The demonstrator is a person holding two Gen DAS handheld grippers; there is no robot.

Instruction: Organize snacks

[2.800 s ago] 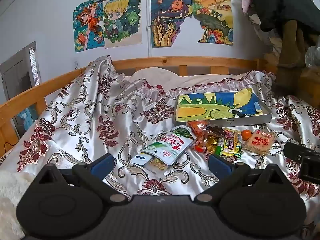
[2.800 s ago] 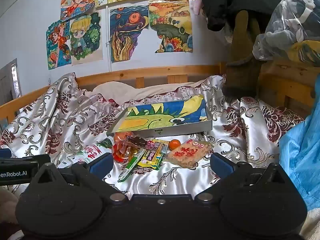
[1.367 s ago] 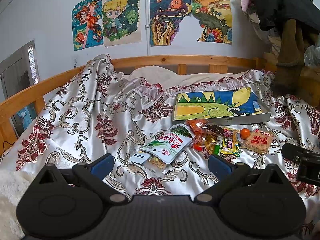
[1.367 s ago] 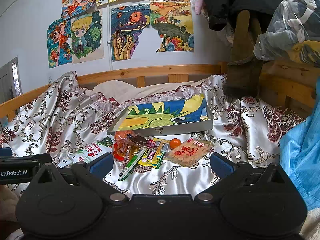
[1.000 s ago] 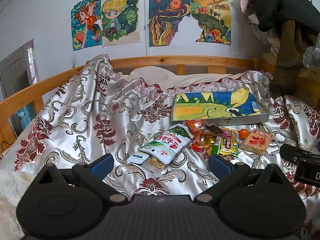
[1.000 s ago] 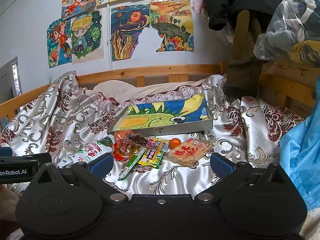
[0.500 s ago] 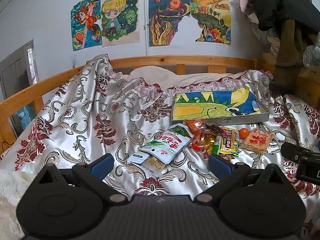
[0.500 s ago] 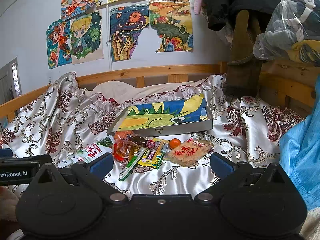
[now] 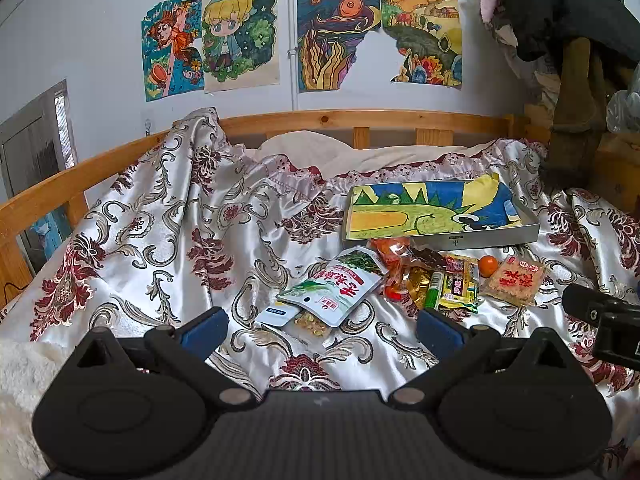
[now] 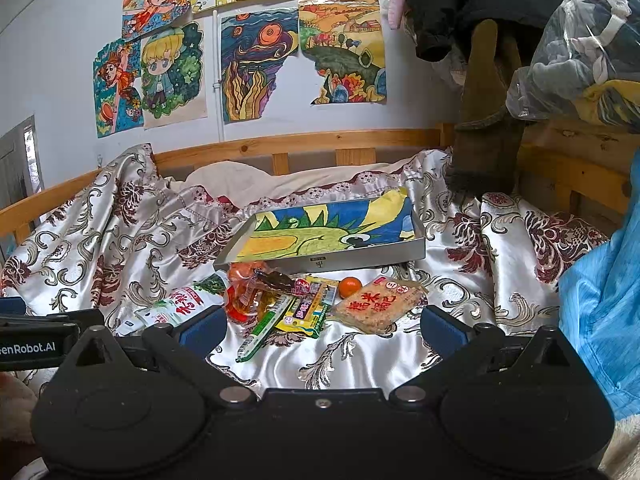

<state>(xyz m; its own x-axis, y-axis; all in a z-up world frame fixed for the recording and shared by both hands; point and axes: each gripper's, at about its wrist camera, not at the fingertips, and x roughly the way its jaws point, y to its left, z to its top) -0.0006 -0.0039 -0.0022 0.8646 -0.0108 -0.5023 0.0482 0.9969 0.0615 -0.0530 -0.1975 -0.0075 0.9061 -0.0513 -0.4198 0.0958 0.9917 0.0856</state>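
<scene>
- Blue-padded jaws of the left gripper [image 9: 320,326] spread wide and empty, poised low over the bed just short of a white-and-green pouch [image 9: 334,290] and the small clear packet [image 9: 313,322] tucked under its near edge.
- Right gripper [image 10: 320,330] likewise wide open, holding nothing, aimed at the heap of snacks [image 10: 288,300] lying loose on the satin bedspread [image 10: 360,356].
- Nearest the right jaws: a green stick snack [image 10: 262,332], a yellow wrapper [image 10: 308,312] and a rice-cracker pack [image 10: 378,304]; a small orange fruit [image 10: 350,286] just behind them.
- Beyond the heap, a shallow metal tray [image 10: 360,258] lined with a child's drawing, not yet holding any snack, resting tilted on the rumpled cover.
- Farther out, wooden bed rail [image 9: 360,120] and wall drawings [image 9: 240,36].
- Judged risks: slick satin letting packets slide away as jaws close; overlapping wrappers coming up two at a time or slipping free mid-lift; round fruit rolling off down a fold if nudged; tilted tray shifting or tipping on the soft bedding under a dropped item; both grippers converging on the same small heap and bumping.
</scene>
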